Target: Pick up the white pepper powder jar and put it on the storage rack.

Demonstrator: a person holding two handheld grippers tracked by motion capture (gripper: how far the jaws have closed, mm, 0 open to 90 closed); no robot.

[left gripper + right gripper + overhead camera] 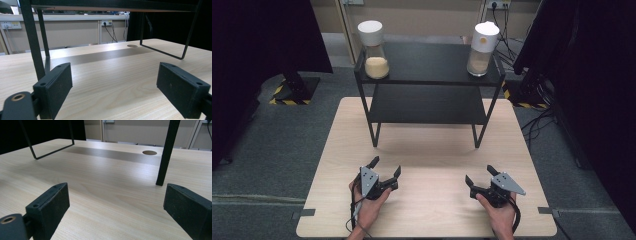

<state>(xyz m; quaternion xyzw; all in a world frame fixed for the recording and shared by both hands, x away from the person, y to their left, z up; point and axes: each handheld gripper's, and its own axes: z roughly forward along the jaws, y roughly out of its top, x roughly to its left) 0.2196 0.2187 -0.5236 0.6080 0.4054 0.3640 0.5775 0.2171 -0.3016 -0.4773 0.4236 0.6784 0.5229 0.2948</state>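
A black two-tier metal shelf stands at the far half of the wooden table. On its top tier sit two white-lidded glass jars: the left jar holds yellowish grains, the right jar holds pale grains. My left gripper rests open near the front left, held by a hand, with nothing between its jaws. My right gripper rests open near the front right, also empty. The left gripper faces the shelf's legs. The right gripper faces one shelf leg.
Dark curtains hang at both sides. Black stands with hazard-striped bases sit on the grey floor left and right of the table. Cables trail on the floor at the right. A round cable hole is in the tabletop under the shelf.
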